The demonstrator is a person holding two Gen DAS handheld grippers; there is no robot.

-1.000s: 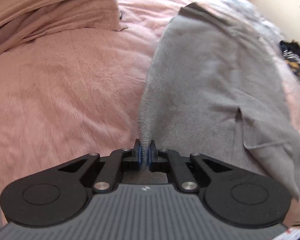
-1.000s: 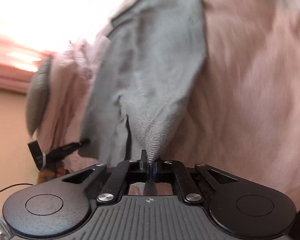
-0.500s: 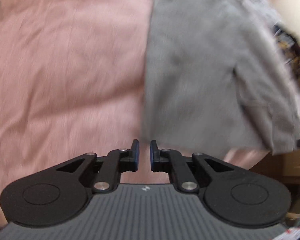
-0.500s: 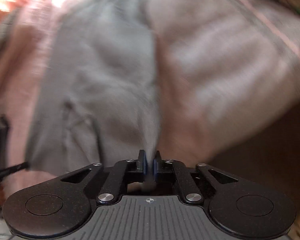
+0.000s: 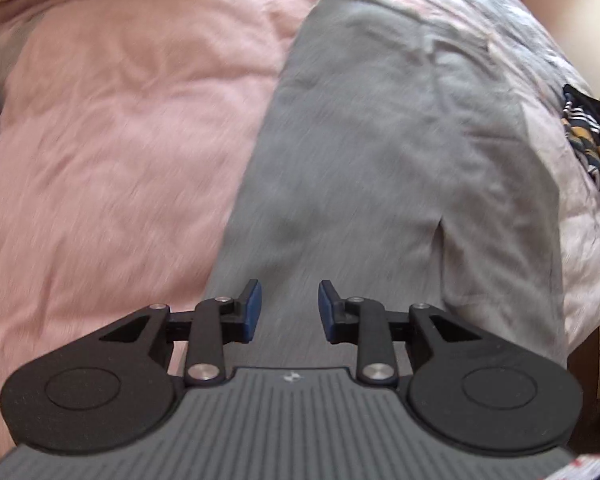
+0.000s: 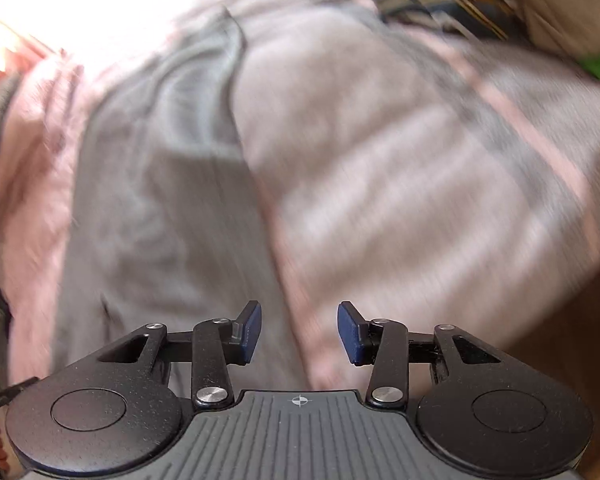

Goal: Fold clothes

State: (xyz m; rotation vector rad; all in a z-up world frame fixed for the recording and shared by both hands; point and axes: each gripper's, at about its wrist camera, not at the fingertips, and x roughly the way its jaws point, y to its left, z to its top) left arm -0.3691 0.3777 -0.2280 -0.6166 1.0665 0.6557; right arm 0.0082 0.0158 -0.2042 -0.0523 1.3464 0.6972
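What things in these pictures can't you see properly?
- Grey garment: left wrist view, its near end is hidden behind the left gripper; what kind of clothing it is, unclear.
- Patterned clothes: cut off by the right edge.
- Right wrist view: motion blur smears the bedding beyond the right gripper.

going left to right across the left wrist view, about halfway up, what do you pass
pink blanket → grey garment, laid flat → pale patterned bedding → dark striped clothing at the right edge
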